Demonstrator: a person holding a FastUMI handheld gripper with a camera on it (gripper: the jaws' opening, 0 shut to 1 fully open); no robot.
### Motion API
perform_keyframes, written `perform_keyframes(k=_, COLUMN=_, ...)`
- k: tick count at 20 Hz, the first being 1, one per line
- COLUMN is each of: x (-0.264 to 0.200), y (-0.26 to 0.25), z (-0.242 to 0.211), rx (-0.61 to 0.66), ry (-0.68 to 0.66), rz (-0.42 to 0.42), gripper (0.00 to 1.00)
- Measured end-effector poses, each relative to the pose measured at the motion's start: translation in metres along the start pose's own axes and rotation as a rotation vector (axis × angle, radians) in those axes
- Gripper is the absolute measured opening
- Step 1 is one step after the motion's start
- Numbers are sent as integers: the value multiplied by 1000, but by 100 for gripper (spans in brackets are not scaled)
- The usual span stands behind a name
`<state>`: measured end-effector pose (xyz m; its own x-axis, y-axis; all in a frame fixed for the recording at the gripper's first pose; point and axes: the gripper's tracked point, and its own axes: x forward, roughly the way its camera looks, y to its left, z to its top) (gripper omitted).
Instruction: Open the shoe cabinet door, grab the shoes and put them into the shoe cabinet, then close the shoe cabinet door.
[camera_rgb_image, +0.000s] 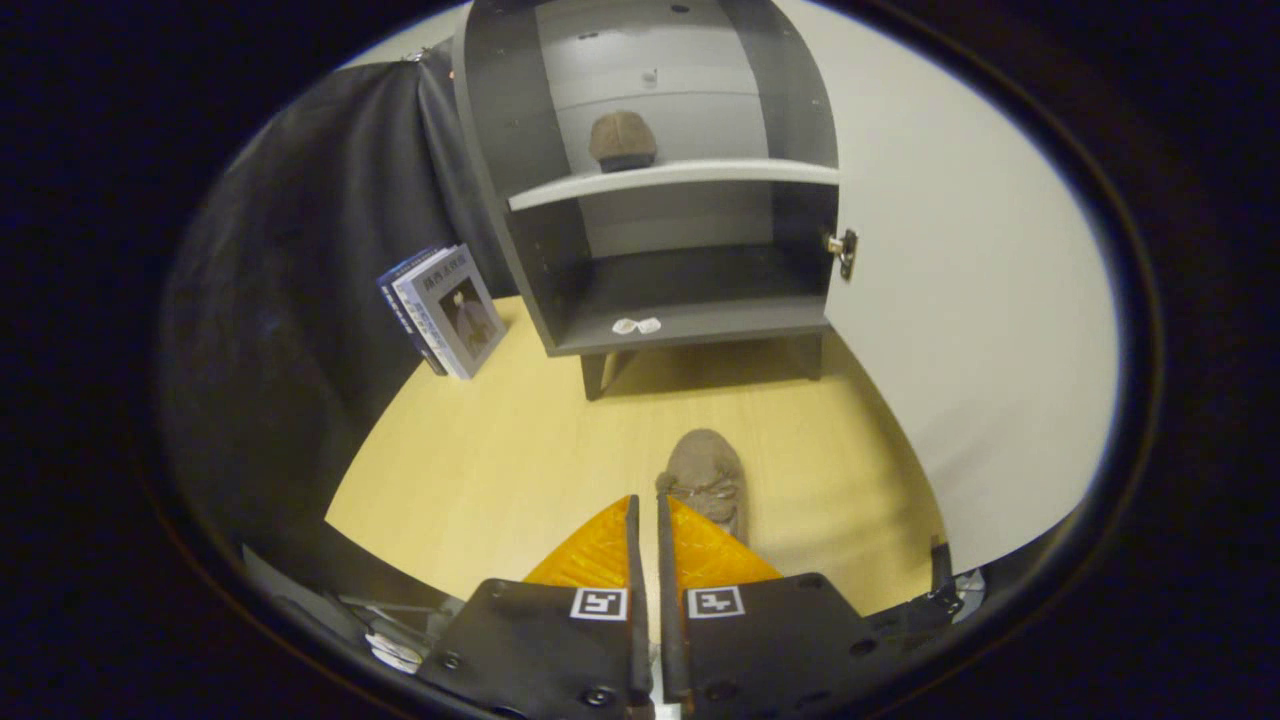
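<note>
The grey shoe cabinet stands open ahead, its white door swung out to the right on its hinge. One brown shoe rests on the upper shelf. My gripper is shut, its orange fingers pressed on the thin edge of a second brown shoe. That shoe's laced body juts out just ahead and to the right of the fingertips, above the wooden floor. The lower shelf is bare of shoes.
A small white packet lies at the front of the lower shelf. Two books lean against the black cloth wall to the left of the cabinet. The cabinet stands on short legs.
</note>
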<state>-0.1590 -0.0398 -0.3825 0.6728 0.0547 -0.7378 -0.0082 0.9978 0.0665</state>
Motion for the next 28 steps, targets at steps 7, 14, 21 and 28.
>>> perform_keyframes(k=7, x=57, y=-15, z=-42, rx=22, ry=124, rz=-78, gripper=8)
perform_keyframes(k=14, x=93, y=-19, z=-81, rx=2, ry=257, rz=-117, gripper=12)
perform_keyframes(k=21, x=99, y=-23, z=-77, rx=10, ry=261, rz=-144, gripper=14)
perform_keyframes(k=28, x=102, y=-18, z=-79, rx=14, ry=284, rz=-141, gripper=15)
